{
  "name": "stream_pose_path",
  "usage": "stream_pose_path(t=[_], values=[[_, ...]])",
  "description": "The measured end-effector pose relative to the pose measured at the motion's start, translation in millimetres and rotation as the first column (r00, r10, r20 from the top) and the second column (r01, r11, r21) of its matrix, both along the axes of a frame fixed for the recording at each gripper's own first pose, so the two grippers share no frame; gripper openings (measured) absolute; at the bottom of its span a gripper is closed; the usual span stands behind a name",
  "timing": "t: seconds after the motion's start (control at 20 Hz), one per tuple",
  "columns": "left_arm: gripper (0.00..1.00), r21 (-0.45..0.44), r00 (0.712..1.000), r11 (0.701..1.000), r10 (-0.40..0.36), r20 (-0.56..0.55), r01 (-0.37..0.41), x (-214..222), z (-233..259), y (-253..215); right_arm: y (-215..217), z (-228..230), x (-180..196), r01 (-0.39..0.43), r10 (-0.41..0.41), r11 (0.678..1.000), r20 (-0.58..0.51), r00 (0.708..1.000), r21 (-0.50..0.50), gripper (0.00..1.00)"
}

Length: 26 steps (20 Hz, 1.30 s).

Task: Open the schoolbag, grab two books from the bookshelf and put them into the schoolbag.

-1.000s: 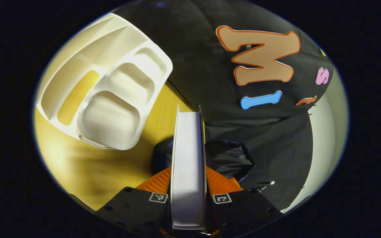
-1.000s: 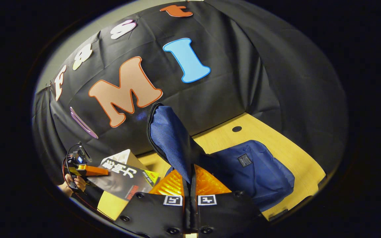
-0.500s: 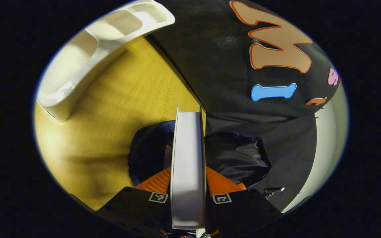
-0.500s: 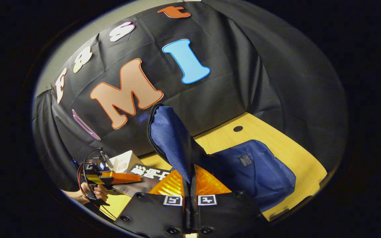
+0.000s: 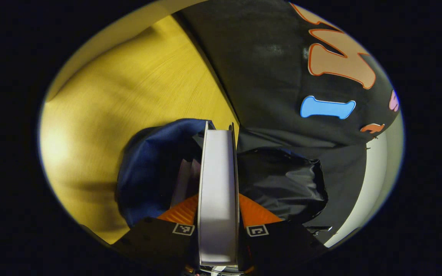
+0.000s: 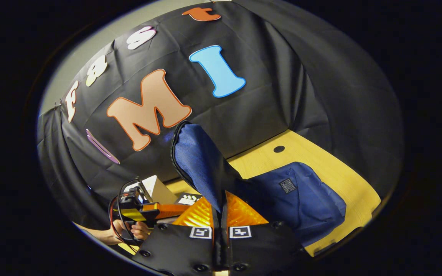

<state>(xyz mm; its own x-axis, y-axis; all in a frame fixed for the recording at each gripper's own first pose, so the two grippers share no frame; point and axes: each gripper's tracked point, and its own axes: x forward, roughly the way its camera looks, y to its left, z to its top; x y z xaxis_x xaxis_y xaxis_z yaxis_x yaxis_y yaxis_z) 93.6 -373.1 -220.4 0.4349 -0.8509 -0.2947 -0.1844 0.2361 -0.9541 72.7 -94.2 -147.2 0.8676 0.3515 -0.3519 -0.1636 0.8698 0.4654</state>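
The tray has gone from the left gripper view; the left gripper [image 5: 218,214] grips the book [image 5: 218,184] edge-on, pointing into the bag [image 5: 148,165]. The right gripper [image 6: 221,214] pinches the flap [image 6: 198,161] upward.

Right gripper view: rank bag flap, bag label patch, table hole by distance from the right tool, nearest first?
1. Bag flap: pinched in the right tool, rising straight ahead of it.
2. Label patch: on the schoolbag body, to the right.
3. Table hole: on the wooden table beyond the bag, near the wall.
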Motion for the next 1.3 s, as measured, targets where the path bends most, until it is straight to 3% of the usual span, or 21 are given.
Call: stream_pose_path(t=[0.7, 1.1, 1.2, 1.25, 1.3], values=[[0.34, -0.122, 0.997, 0.992, -0.031, -0.077, 0.021, -27.9, -25.8, -93.1, 3.7, 7.4, 3.8, -0.026, 0.026, 1.0, 0.012, 1.0, -0.01, 0.04], [0.35, -0.119, 0.996, 0.992, -0.05, -0.075, 0.041, -28.8, -30.6, -101.1, 3.5, 7.3, 4.6, -0.01, 0.01, 1.0, 0.009, 1.0, -0.01, 0.04], [0.37, -0.109, 0.995, 0.993, -0.06, -0.077, 0.052, -30.3, -31.4, -102.2, 3.3, 6.6, 5.2, -0.007, 0.007, 1.0, 0.009, 1.0, -0.01, 0.03], [0.41, -0.048, 0.994, 0.997, -0.065, -0.085, 0.061, -31.7, -39.6, -97.4, 2.9, 5.4, 5.0, -0.004, 0.004, 1.0, 0.007, 1.0, -0.012, 0.03], [0.52, -0.026, 0.994, 0.997, -0.077, -0.073, 0.075, -32.6, -38.9, -98.1, 3.2, 4.7, 4.9, -0.002, 0.002, 1.0, 0.004, 1.0, -0.012, 0.03]])
